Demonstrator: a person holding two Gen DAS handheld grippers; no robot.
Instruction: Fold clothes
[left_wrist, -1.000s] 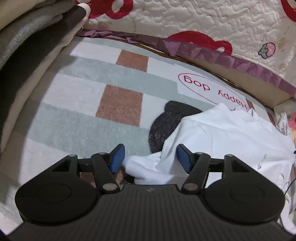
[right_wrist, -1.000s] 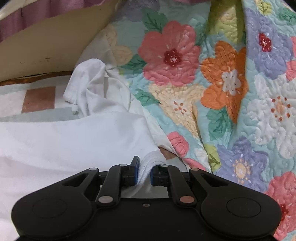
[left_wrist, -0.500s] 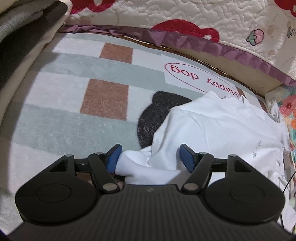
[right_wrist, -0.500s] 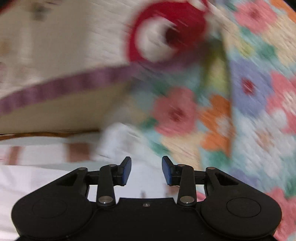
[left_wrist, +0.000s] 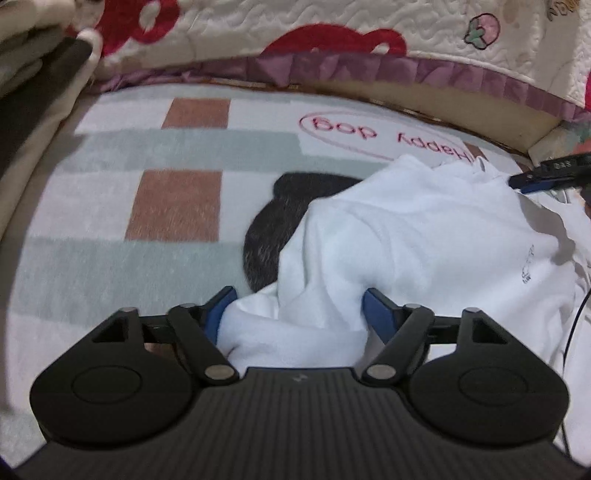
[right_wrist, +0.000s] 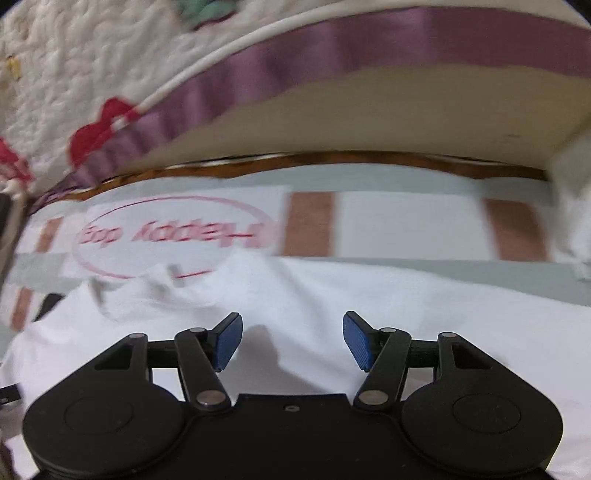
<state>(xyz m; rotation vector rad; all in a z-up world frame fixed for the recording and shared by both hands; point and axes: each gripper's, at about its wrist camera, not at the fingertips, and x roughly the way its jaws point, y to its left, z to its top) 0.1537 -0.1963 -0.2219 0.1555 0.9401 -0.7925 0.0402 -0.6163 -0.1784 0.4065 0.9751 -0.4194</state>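
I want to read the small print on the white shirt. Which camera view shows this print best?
The left wrist view: the small dark print shows on the white shirt, though too small to read. The right wrist view shows only plain, blurred cloth.

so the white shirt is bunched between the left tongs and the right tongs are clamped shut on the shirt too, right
Not quite. The right tongs are open, hovering over the white shirt with nothing between the pads, as the right wrist view shows. The left tongs do have shirt fabric bunched between them.

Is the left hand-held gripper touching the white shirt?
Touching. In the left wrist view the white shirt bunches between the left hand-held gripper, pressing against both blue pads.
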